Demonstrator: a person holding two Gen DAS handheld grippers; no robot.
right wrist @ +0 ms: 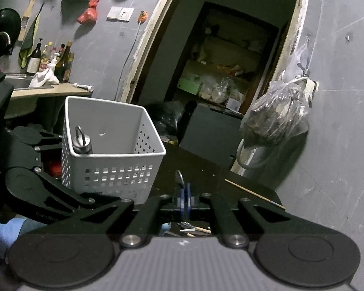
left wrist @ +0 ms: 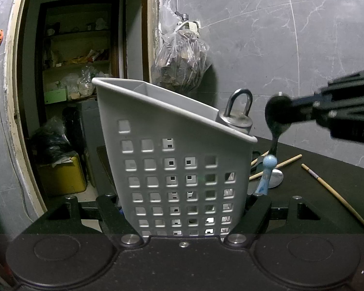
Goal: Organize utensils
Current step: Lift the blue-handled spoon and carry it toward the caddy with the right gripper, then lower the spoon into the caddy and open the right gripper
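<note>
On the dark table [left wrist: 315,189] my left gripper [left wrist: 185,201] has its fingers set wide on either side of the grey basket [left wrist: 172,160], pressed to its perforated walls, so it is clamped on the basket and steadying it. From the right wrist view the same basket [right wrist: 123,169] stands upright near the table's left edge, its tall back wall away from me and its low front rim toward my right gripper [right wrist: 185,200]. A metal weight [left wrist: 237,118] with a loop handle sits inside the basket against one corner, poking above the rim.

My right gripper hangs above the table just beside the basket, its jaws pinched nearly together on a spoon [left wrist: 276,121]. The left wrist view shows the spoon hanging bowl-up from those fingers, its thin handle pointing down toward the table. In the right wrist view I see only a thin metal sliver [right wrist: 180,178] rising past the blue pads [right wrist: 182,198], probably the spoon's edge, though the angle is poor.

Behind the basket lie a pale blue spoon [left wrist: 267,172] with a second metal spoon [left wrist: 275,178] touching it, and several wooden chopsticks [left wrist: 335,196] are scattered well apart across the table.
</note>
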